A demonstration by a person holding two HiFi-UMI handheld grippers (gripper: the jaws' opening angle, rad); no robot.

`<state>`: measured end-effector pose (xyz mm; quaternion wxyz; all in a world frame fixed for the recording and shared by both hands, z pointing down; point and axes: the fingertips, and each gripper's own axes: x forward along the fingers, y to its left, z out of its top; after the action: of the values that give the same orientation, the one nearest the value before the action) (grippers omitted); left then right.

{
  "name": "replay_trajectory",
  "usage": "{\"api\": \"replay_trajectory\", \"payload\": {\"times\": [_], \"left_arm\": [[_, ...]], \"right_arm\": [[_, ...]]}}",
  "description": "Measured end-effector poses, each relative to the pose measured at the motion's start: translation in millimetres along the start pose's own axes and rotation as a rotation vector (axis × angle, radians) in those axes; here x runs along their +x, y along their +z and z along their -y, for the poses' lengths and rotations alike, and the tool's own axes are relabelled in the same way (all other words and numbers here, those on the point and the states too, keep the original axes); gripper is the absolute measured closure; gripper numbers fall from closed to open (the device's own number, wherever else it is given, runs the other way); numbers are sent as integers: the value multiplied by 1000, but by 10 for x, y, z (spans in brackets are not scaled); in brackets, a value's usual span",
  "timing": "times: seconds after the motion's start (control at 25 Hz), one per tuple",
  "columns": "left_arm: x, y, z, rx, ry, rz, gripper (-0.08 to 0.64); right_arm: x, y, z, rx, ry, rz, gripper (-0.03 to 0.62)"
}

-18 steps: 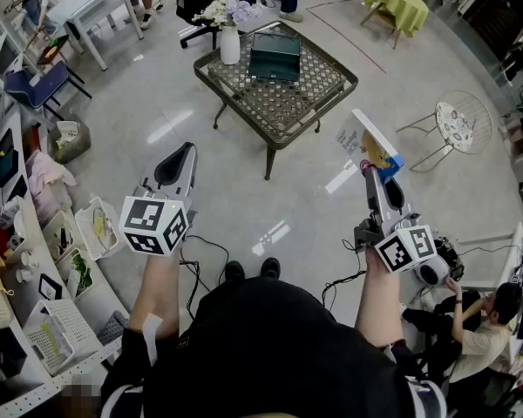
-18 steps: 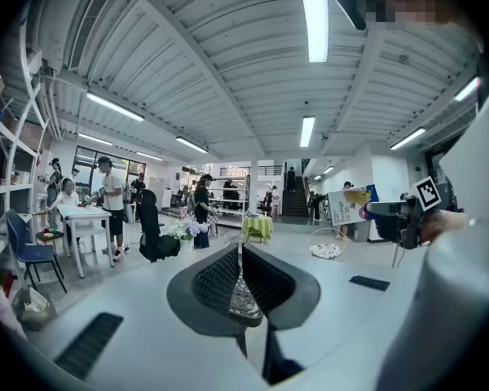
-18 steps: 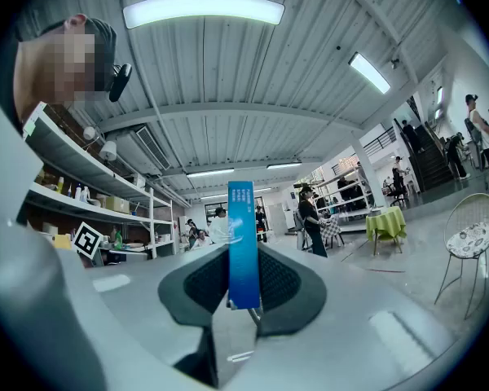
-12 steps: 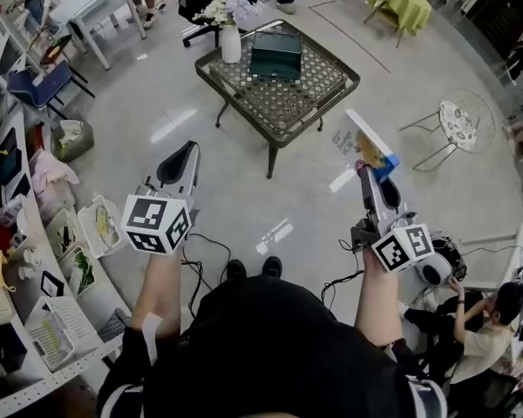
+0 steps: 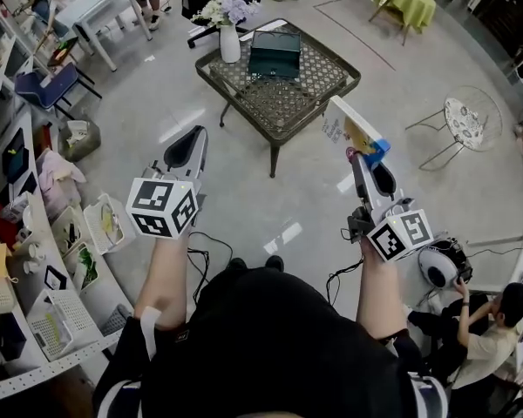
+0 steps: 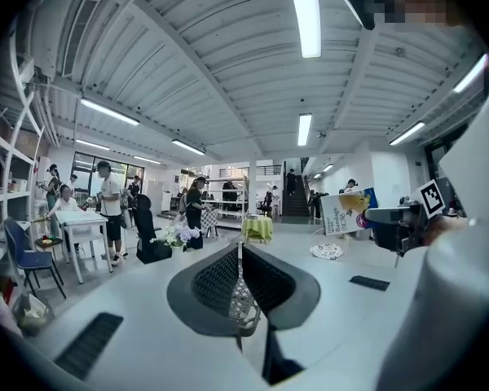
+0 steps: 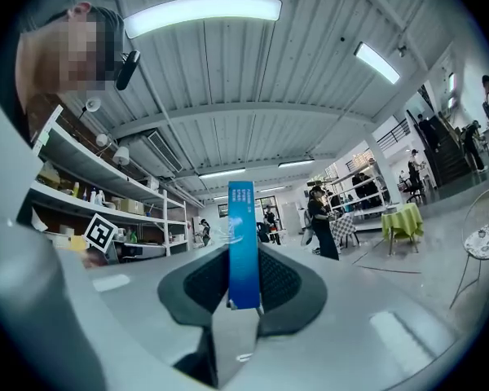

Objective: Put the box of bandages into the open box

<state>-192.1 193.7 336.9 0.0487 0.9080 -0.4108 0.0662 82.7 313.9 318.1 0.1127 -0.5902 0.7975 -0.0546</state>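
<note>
My right gripper (image 5: 369,165) is shut on the box of bandages (image 5: 354,131), a flat white box with a yellow picture and a blue end, held up at the right of the head view. In the right gripper view the box (image 7: 243,243) stands edge-on as a blue strip between the jaws. The open box (image 5: 275,54), dark green, sits on the metal lattice table (image 5: 309,88) ahead of both grippers. My left gripper (image 5: 186,150) is held up at the left, shut and empty; in the left gripper view its jaws (image 6: 240,282) meet with nothing between them.
A white vase of flowers (image 5: 229,35) stands on the table beside the open box. Shelves with baskets (image 5: 44,259) run along the left. A white table (image 5: 96,3) and a round wire chair (image 5: 467,124) stand farther off. A person (image 5: 479,325) crouches at lower right. Cables (image 5: 200,251) trail on the floor.
Both grippers have risen and moved forward toward the lattice table, the right one carrying the box of bandages with it. The view has shifted slightly closer to the table.
</note>
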Motion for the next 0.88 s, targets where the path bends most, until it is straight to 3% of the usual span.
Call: {"api": "replay_trajectory", "payload": {"times": [0.44, 0.88], "left_arm": [[140, -103, 302, 22, 0, -35, 539], [1003, -341, -253, -54, -17, -60, 540]], "right_arm": [[-254, -222, 321, 95, -25, -19, 505], [430, -488, 753, 113, -86, -89, 503]]}}
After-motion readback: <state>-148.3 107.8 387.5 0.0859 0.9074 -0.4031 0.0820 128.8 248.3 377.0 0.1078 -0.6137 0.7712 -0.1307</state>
